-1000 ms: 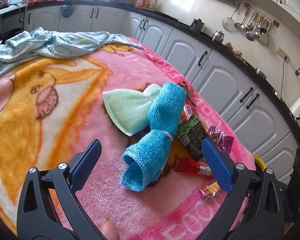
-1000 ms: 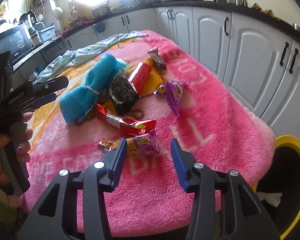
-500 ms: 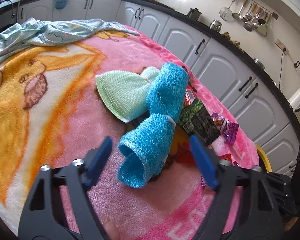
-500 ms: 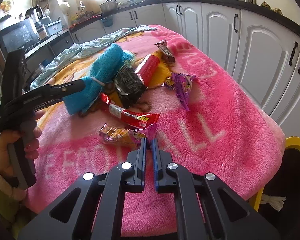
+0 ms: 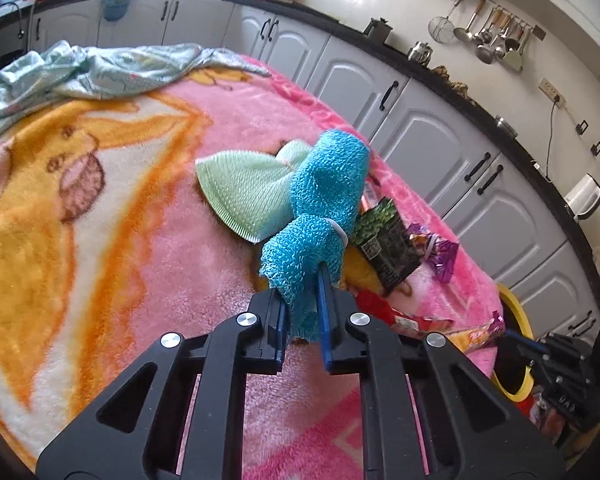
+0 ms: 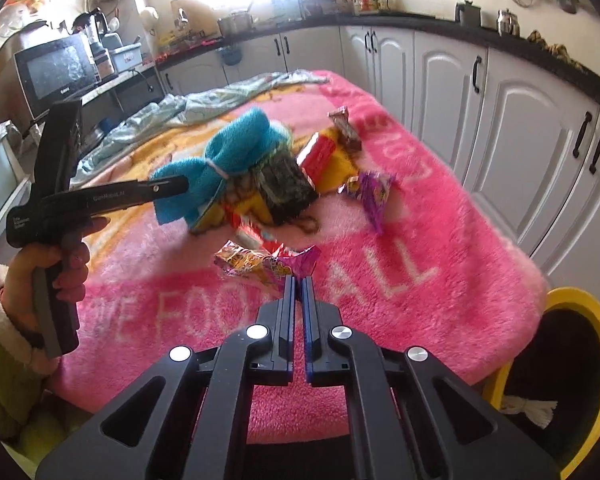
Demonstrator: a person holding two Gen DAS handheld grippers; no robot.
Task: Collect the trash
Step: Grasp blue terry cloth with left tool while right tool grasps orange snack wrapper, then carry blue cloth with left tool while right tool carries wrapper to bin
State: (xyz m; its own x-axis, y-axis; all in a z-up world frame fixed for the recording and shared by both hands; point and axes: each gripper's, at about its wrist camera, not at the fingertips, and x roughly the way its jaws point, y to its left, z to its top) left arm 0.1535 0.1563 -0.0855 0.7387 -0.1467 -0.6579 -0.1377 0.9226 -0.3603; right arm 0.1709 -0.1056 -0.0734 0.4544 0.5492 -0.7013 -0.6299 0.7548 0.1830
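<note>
Pink fleece blanket [image 6: 420, 280] covers the table, and the litter lies heaped toward its near corner, close to the yellow-rimmed bin [image 6: 588, 364] standing just off that edge, a short carry for anything picked up. The right gripper [image 6: 298, 280] is clenched on one end of a shiny candy wrapper [image 6: 260, 265], which hangs clear of the blanket; pinching the crimped end probably gives the thin foil the firmest hold. The left gripper [image 5: 303, 300] is clamped on the near end of a blue cloth [image 5: 324, 208] tied round its middle, likely to pull it off the wrappers it partly covers: a dark packet [image 5: 388, 248], a purple wrapper [image 5: 440, 254] and a red one [image 5: 380, 304] sit just beside it. A green cloth [image 5: 244, 196] lies touching the blue one. Inside the bin, against the dark liner, only a small white tuft [image 6: 530, 408] shows; the rest of its depth is hidden.
</note>
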